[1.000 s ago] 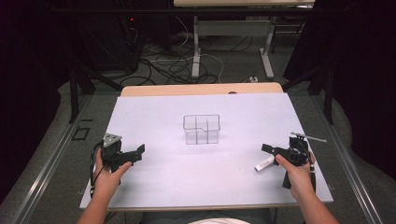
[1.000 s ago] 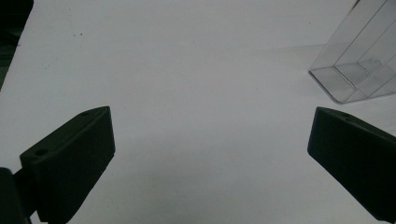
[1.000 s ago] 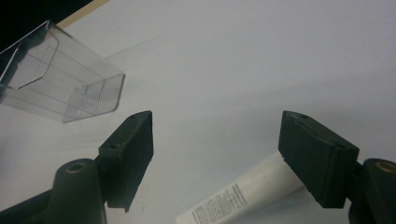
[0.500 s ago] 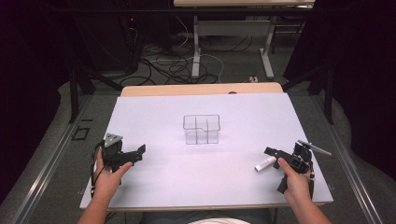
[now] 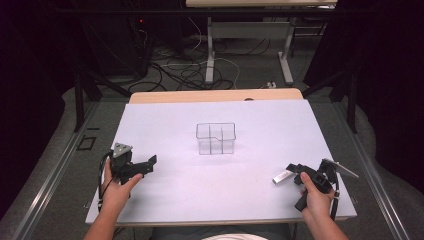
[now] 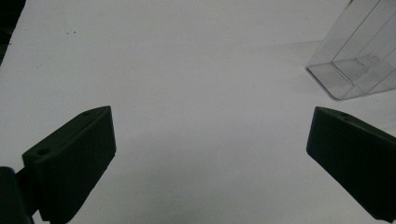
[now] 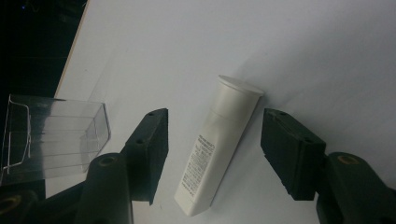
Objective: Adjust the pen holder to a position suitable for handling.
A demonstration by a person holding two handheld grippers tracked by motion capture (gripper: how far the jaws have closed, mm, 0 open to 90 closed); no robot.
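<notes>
Hands are resting low at the near edge of the white table (image 5: pixel 250 112), one at each side, with forearms entering from below. The right hand (image 5: pixel 316 199) is gripping the right gripper (image 7: pixel 214 140) near the right corner, pointing it leftward along the surface. Its jaws are standing spread apart, one on either side of a white tube (image 7: pixel 217 142), with a gap showing between each pad and the tube; nothing is being pinched. The left hand (image 5: pixel 116 187) is holding the left gripper (image 6: pixel 208 140) near the left edge, angled toward the table's middle, jaws spread wide over bare surface and gripping nothing.

The tube (image 5: pixel 283 176) is lying flat on the table just in front of the right gripper (image 5: pixel 295 169), well apart from the clear box (image 5: pixel 215 138) standing at the centre. It is white, flattened toward its sealed end, with a round flat cap at the far end and small dark print running along the body; the print is too small to read. The clear box is showing inner dividers
</notes>
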